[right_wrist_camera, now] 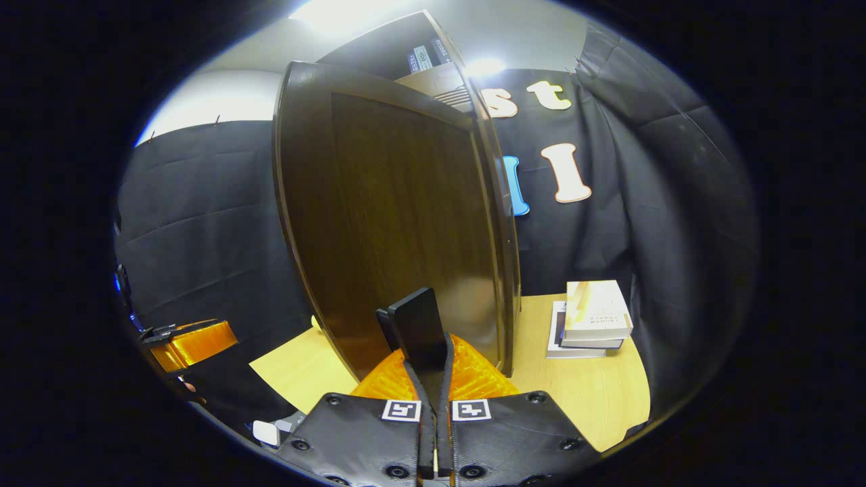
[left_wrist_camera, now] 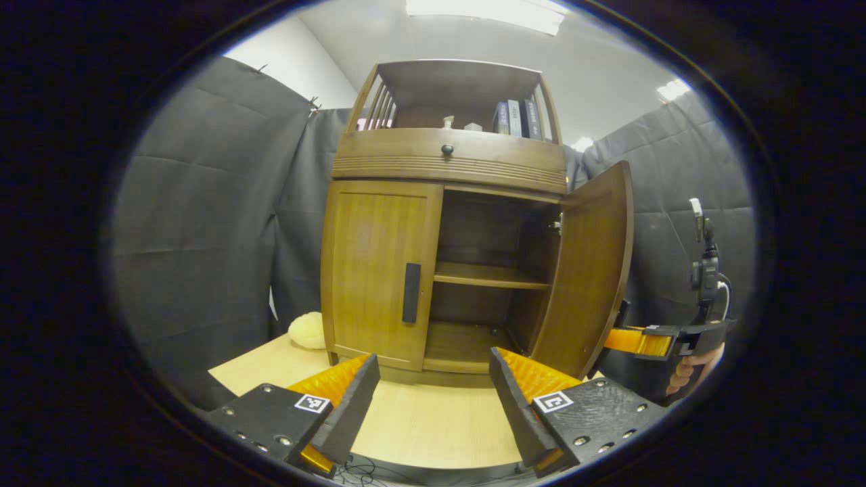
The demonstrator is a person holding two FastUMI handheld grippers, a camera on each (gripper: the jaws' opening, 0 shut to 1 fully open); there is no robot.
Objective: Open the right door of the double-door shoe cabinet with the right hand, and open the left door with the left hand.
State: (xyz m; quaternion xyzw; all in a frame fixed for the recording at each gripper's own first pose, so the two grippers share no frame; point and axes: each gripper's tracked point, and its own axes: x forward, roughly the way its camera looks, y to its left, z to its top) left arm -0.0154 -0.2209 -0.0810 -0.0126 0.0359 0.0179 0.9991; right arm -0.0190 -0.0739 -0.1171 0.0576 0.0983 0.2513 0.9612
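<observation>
Already, half of the job looked done. The shoe cabinet stood on the pale wooden tabletop, toward its far edge, and its right door was swung wide, so that the middle shelf inside showed bare. The left door was flat and closed, with its dark upright handle near the inner edge, untouched. As I judged it, opening that door was all that was left.

My right tool was closed on the right door's handle, one finger pressing each side of the dark bar, and the door's dark face rose close in front of it. From the left gripper view, that same tool reached in level from the right, at the outer face of the open door, with my hand wrapped round its grip.

My left tool had its fingers spread wide, with nothing between them. It hung low over the near part of the tabletop, well short of the cabinet, and pointed roughly at the seam between the closed door and the open compartment, the left handle just above and left of its line.

A pale round thing lay by the cabinet's left foot. A stack of books sat near the tabletop's right edge.
</observation>
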